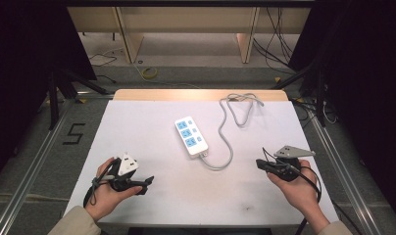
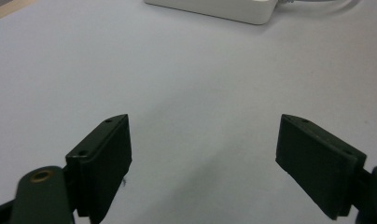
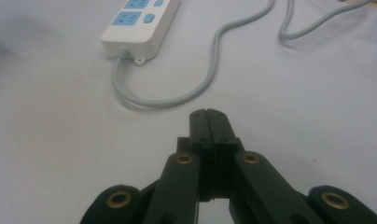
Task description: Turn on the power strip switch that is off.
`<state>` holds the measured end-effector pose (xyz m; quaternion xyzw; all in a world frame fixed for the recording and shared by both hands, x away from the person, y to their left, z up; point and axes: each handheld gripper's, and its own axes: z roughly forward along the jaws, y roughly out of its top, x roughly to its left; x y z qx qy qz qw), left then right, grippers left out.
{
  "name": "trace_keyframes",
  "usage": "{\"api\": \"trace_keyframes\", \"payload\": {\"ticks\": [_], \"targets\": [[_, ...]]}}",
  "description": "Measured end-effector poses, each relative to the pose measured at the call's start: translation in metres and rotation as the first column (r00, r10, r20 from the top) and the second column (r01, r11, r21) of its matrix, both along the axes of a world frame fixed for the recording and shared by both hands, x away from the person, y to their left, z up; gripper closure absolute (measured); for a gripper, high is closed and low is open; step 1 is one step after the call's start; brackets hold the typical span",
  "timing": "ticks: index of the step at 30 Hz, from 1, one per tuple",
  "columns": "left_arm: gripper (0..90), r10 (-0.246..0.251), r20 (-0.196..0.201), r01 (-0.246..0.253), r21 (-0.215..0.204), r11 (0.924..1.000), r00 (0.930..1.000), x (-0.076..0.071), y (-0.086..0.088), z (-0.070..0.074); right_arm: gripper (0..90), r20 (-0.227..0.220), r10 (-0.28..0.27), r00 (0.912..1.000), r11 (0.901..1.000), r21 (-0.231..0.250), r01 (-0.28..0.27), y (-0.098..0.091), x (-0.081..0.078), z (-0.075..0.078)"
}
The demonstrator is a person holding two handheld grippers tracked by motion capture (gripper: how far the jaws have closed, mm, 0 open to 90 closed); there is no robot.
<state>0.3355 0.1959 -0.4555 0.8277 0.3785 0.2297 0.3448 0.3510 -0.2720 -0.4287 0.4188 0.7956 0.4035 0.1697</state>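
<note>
High view: we see a white table (image 1: 137,127) with a white power strip (image 1: 190,135) lying near its middle, angled, with 3 blue outlets on top. Its grey cord (image 1: 225,132) leaves the near end, curls toward the right and runs up to a loose loop at the far edge. The left gripper (image 1: 148,183), held in the person's left hand (image 1: 108,188), sits near the front left of the table, well apart from the strip. The right gripper (image 1: 259,164), in the right hand (image 1: 299,188), sits near the front right, close to the cord's near bend but not touching it.

Left gripper view: we find the 2 black jaws spread wide with bare table between them (nothing held). The edge of the power strip (image 2: 224,9) lies far ahead at the top.

Right gripper view: we find the 2 jaws pressed together, empty. Ahead lie the cord (image 3: 177,98) and, beyond it, the cord end of the power strip (image 3: 140,23).
</note>
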Motion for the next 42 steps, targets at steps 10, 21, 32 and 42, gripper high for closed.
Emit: {"api": "trace_keyframes", "payload": {"ticks": [10, 21, 32, 42], "targets": [[18.3, 0.001, -0.001, -0.001, 0.005, 1.0000, 1.0000, 0.000, 0.002, 0.000, 90.0, 0.004, 0.018, 0.9998, 0.9998, -0.004, -0.018, 0.014, 0.016, 0.005], [18.3, 0.009, -0.001, -0.009, 0.000, 1.0000, 1.0000, -0.001, 0.001, 0.000, 90.0, 0.011, 0.030, 0.9995, 0.9995, -0.013, -0.030, 0.026, 0.028, 0.009], [18.5, 0.013, -0.003, -0.013, 0.001, 0.9999, 0.9999, 0.000, 0.002, -0.001, 90.0, 0.022, 0.050, 0.9985, 0.9980, -0.041, -0.049, 0.045, 0.041, 0.014], [18.5, 0.012, -0.009, -0.012, -0.006, 0.9999, 0.9999, 0.000, 0.003, -0.001, 90.0, 0.013, 0.070, 0.9974, 0.9960, -0.056, -0.070, 0.058, 0.053, 0.012]]}}
